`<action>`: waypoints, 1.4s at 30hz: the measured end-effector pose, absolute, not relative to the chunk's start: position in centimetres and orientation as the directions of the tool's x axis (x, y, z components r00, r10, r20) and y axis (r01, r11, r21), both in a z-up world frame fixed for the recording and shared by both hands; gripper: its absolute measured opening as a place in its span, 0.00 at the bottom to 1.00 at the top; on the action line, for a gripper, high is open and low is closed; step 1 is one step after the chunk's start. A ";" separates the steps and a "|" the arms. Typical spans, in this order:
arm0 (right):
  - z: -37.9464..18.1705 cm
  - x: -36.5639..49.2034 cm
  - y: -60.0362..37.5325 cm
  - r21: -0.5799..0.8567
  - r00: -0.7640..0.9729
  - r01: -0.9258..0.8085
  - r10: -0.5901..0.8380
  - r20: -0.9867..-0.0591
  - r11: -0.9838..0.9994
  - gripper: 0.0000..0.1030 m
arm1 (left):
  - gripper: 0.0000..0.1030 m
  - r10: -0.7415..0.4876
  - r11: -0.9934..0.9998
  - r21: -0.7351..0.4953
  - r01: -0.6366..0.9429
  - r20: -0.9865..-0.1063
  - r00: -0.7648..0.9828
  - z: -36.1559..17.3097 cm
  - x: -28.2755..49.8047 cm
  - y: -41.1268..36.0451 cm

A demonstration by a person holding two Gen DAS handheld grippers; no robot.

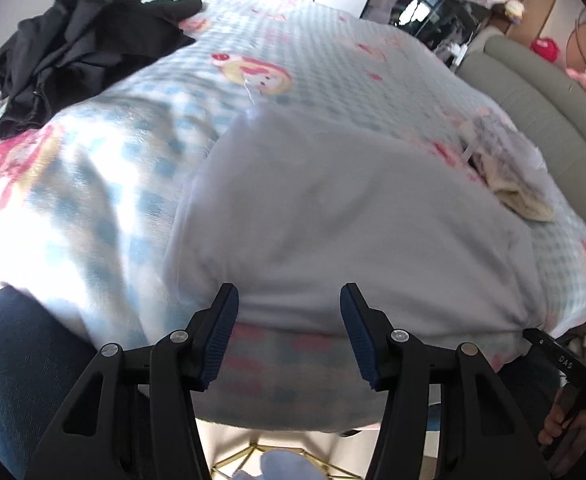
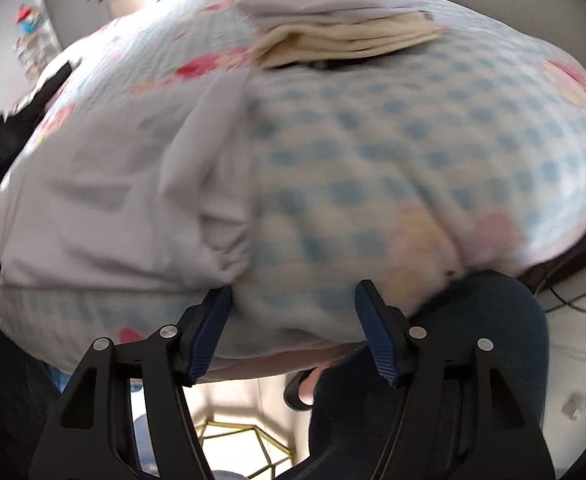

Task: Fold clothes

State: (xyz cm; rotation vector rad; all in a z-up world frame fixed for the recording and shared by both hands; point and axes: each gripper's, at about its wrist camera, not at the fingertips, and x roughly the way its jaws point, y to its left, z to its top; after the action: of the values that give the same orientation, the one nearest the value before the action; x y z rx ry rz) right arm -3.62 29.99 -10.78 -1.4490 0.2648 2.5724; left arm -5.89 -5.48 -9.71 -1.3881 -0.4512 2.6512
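A pale lilac garment (image 1: 333,208) lies spread flat on the bed's blue-checked blanket (image 1: 113,168). My left gripper (image 1: 289,292) hangs open over the garment's near hem, nothing between its blue pads. In the right wrist view the same garment (image 2: 113,200) fills the left side. My right gripper (image 2: 293,290) is open above the blanket's (image 2: 413,140) near edge. Its left fingertip sits by the garment's bunched near corner; whether it touches is unclear. Both views are blurred.
A heap of black clothes (image 1: 81,52) lies at the far left of the bed. A folded cream and lilac stack (image 2: 341,36) rests at the far right. A grey headboard (image 1: 533,100) bounds the right. The person's jeans-clad knees (image 2: 473,340) press against the bed edge.
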 end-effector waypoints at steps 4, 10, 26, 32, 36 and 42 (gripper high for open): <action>-10.0 -3.6 28.9 0.142 -0.546 -0.189 -0.017 -0.838 -0.972 0.63 | 0.54 0.382 -0.901 -0.432 -0.039 -0.748 -0.542 -9.9 -4.9 -4.2; -11.9 -4.0 26.8 0.108 -0.497 -0.139 -0.025 -0.867 -0.984 0.61 | 0.54 0.313 -0.923 -0.381 0.048 -0.817 -0.484 -12.2 -5.6 -5.1; -12.3 -6.6 26.3 0.105 -0.484 -0.102 -0.043 -0.874 -0.989 0.61 | 0.55 0.346 -0.909 -0.416 0.007 -0.767 -0.541 -9.8 -7.6 -6.9; -13.0 -7.3 26.5 0.006 -0.475 -0.124 0.054 -0.878 -0.992 0.63 | 0.51 0.241 -0.948 -0.312 0.066 -0.837 -0.490 -10.8 -8.7 -7.5; -11.9 -6.4 29.0 -0.031 -0.470 -0.235 0.141 -0.871 -0.971 0.61 | 0.52 0.106 -0.968 -0.208 0.142 -0.848 -0.520 -9.3 -8.1 -9.0; -9.5 -7.0 28.2 0.034 -0.547 -0.161 0.061 -0.835 -0.986 0.61 | 0.55 0.284 -0.942 -0.336 -0.005 -0.790 -0.543 -7.7 -9.3 -6.9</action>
State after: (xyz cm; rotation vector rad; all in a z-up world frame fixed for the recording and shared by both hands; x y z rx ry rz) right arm -6.97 28.22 -9.47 -1.4258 0.1610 2.6517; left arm -9.34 -6.93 -7.74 -1.4056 -0.4432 2.5836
